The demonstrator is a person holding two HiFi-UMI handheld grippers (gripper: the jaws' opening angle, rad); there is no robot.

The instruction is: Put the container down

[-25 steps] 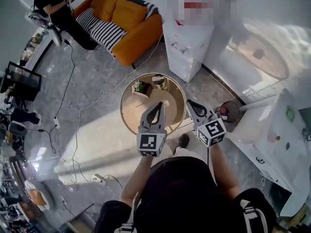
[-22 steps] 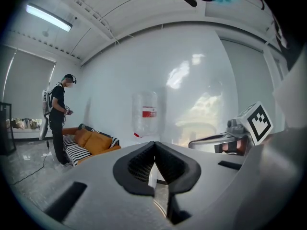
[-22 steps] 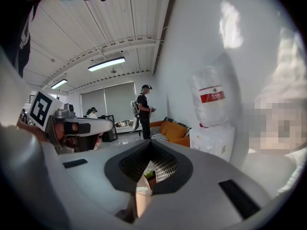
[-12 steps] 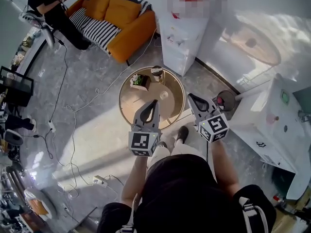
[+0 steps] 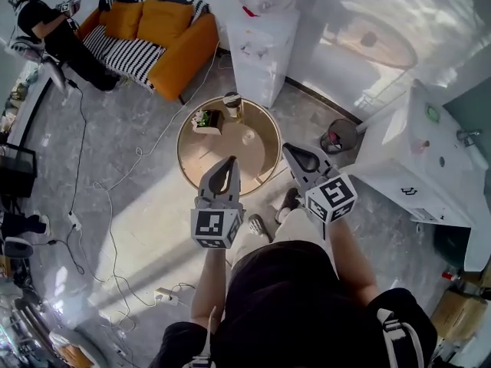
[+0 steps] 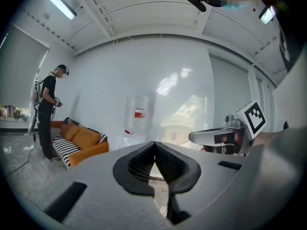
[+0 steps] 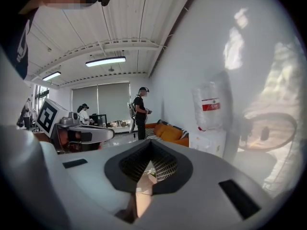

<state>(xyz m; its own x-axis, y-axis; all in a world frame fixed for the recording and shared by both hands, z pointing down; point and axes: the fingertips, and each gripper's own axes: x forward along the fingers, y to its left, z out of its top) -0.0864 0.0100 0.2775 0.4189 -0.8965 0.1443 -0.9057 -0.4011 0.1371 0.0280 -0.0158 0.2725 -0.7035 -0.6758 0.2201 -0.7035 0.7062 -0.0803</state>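
Observation:
A round wooden table (image 5: 211, 159) stands on the floor below me. On its far side are a small container with a dark lid (image 5: 232, 102), a little planter box (image 5: 207, 119) and a clear glass (image 5: 248, 136). My left gripper (image 5: 229, 162) hovers over the table's near edge, shut with nothing in it. My right gripper (image 5: 286, 149) hangs just off the table's right rim, also shut and empty. In the left gripper view the left gripper (image 6: 154, 143) shows its pads meeting. In the right gripper view the right gripper (image 7: 151, 142) is likewise closed.
A white water dispenser (image 5: 261, 44) stands behind the table, with an orange sofa (image 5: 157, 33) to its left. A person (image 5: 50, 29) stands at the far left. Cables (image 5: 115, 182) trail over the floor. A white counter (image 5: 430, 163) and a small bin (image 5: 337, 138) are at the right.
The view has drawn back and swung right, so the table sits higher and smaller. Both grippers stay shut and empty and have slid toward the table's near edge.

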